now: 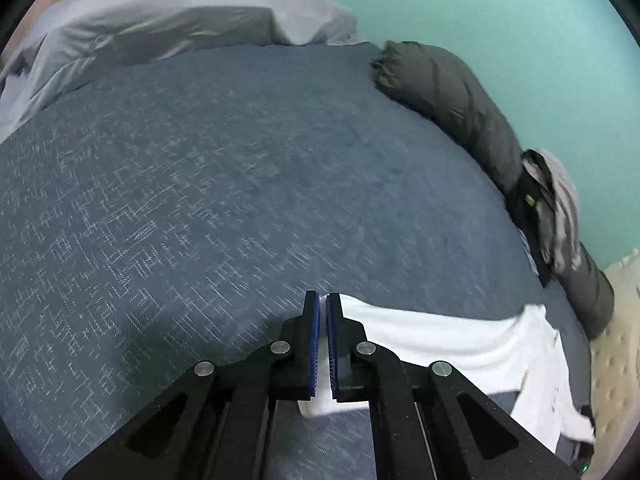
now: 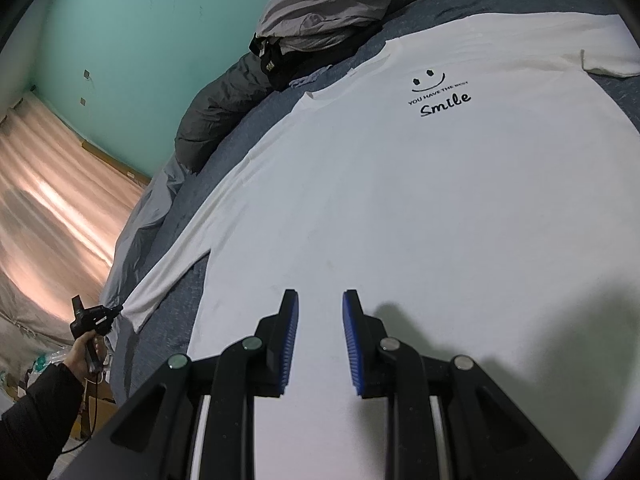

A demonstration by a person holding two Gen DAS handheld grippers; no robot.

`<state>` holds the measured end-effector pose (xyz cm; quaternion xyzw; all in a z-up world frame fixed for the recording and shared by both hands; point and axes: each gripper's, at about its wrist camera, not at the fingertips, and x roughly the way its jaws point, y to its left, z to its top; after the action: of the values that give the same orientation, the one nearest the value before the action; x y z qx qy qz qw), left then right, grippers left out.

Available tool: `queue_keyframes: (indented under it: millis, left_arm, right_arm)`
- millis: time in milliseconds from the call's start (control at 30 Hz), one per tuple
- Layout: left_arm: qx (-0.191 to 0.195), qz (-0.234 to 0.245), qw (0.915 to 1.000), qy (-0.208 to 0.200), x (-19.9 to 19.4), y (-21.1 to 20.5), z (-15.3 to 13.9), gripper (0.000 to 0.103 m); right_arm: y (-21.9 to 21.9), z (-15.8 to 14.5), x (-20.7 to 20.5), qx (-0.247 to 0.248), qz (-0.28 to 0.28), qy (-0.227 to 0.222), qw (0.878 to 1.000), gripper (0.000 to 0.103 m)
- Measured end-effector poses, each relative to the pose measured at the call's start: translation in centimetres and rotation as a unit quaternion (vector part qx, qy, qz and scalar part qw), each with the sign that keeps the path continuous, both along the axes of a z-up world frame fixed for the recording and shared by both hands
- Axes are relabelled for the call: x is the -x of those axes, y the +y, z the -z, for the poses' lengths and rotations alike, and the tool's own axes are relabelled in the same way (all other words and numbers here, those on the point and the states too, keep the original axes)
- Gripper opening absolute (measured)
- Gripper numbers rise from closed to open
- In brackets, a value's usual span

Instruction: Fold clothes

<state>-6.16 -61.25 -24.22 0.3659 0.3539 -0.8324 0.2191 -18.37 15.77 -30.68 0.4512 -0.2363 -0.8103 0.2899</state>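
Observation:
A white T-shirt with a black smiley and the word "Smile" lies spread flat on the blue bedspread. My right gripper is open and empty, hovering over the shirt's lower body. My left gripper is shut on the end of the shirt's sleeve, which stretches taut to the right. In the right wrist view the left gripper shows at the far left, held by a hand, pinching the sleeve tip.
A dark rolled duvet lies along the teal wall. A pile of grey and black clothes sits on it. A light grey blanket is bunched at the bed's far end. Pink curtains hang beyond the bed.

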Motion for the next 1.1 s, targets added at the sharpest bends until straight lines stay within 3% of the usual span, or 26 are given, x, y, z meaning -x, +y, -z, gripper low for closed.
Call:
queue_keyframes:
  millis: [100, 333, 433, 500, 633, 700, 800, 867, 967, 1100]
  left_arm:
    - [-0.013, -0.01, 0.9997, -0.02, 1.1, -0.6, 1.8, 0.004]
    - [-0.046, -0.014, 0.9986, -0.019, 1.2, -1.5, 3.9, 0.004]
    - [-0.038, -0.029, 0.9985, -0.028, 0.7, -1.8, 3.9, 0.0]
    - [-0.046, -0.02, 0.9982, -0.033, 0.8, -1.8, 4.1, 0.0]
    - [-0.023, -0.001, 0.9994, -0.026, 0.8, -1.0, 2.8, 0.0]
    - [-0.015, 0.015, 0.9994, -0.029, -0.2, -0.2, 2.1, 0.0]
    - [0.006, 0.061, 0.9978, -0.028, 1.6, 1.9, 0.8, 0.0]
    - [0.008, 0.097, 0.9948, -0.031, 3.4, 4.1, 0.5, 0.007]
    - [0.027, 0.154, 0.9869, -0.042, 7.7, 8.2, 0.3, 0.026]
    - [0.04, 0.215, 0.9742, -0.056, 14.4, 13.2, 1.2, 0.03]
  right_arm:
    - [-0.3, 0.3, 0.0, -0.005, -0.002, -0.002, 1.0, 0.022]
    - [-0.5, 0.5, 0.1, -0.007, -0.004, -0.003, 1.0, 0.022]
    - [-0.6, 0.4, -0.1, -0.008, -0.005, 0.0, 1.0, 0.022]
    - [-0.7, 0.3, -0.1, -0.008, -0.006, 0.001, 1.0, 0.022]
    - [-0.8, 0.2, -0.2, -0.005, -0.007, 0.002, 1.0, 0.022]
    - [-0.7, 0.1, -0.2, -0.004, -0.006, 0.003, 1.0, 0.022]
    - [-0.6, 0.0, -0.3, -0.001, -0.005, 0.004, 1.0, 0.022]
    - [-0.5, -0.1, -0.3, 0.002, -0.005, 0.005, 1.0, 0.022]
    - [-0.4, -0.3, -0.2, 0.005, -0.005, 0.006, 1.0, 0.022]
    - [0.0, -0.5, 0.2, 0.011, -0.002, 0.008, 1.0, 0.022]
